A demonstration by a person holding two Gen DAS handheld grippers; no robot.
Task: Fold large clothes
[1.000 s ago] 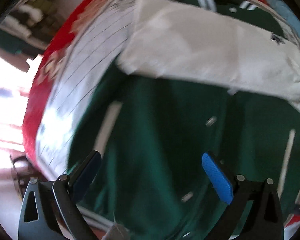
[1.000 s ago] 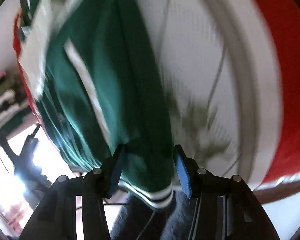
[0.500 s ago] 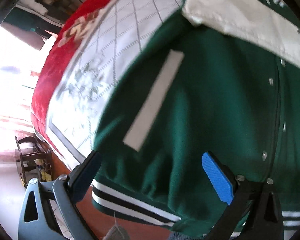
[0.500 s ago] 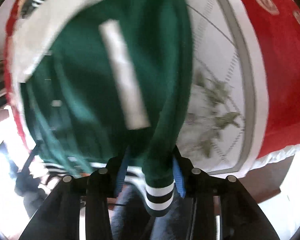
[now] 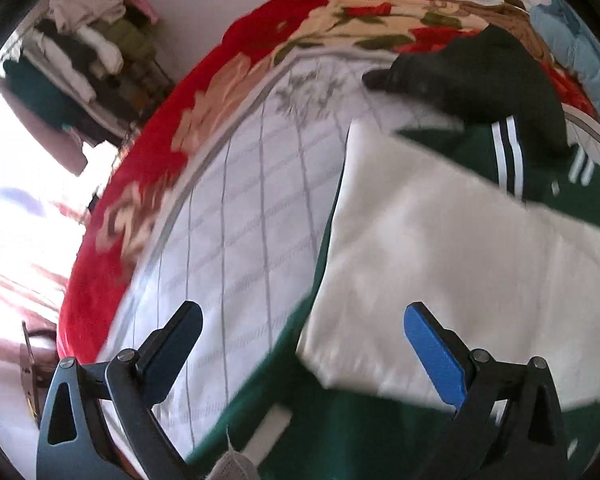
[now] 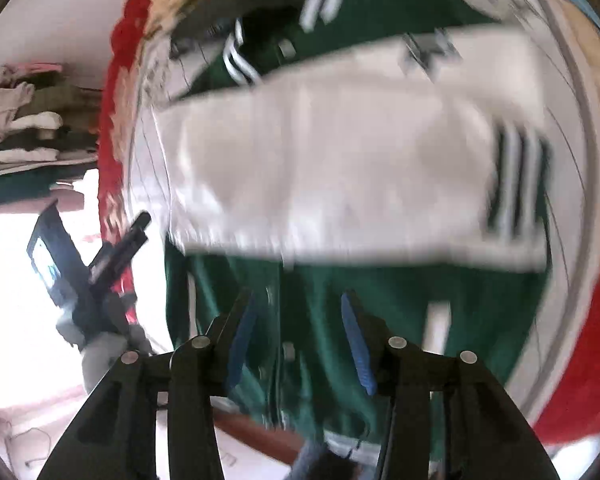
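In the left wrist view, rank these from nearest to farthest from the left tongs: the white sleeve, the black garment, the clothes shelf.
1. White sleeve: lies across the green jacket, just ahead of the left tongs, to the right.
2. Black garment: farther up the bed, upper right.
3. Clothes shelf: beyond the bed's red edge, upper left, against the wall.

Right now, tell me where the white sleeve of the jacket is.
In both wrist views the white sleeve lies folded across the green jacket body, just ahead of the open left gripper.
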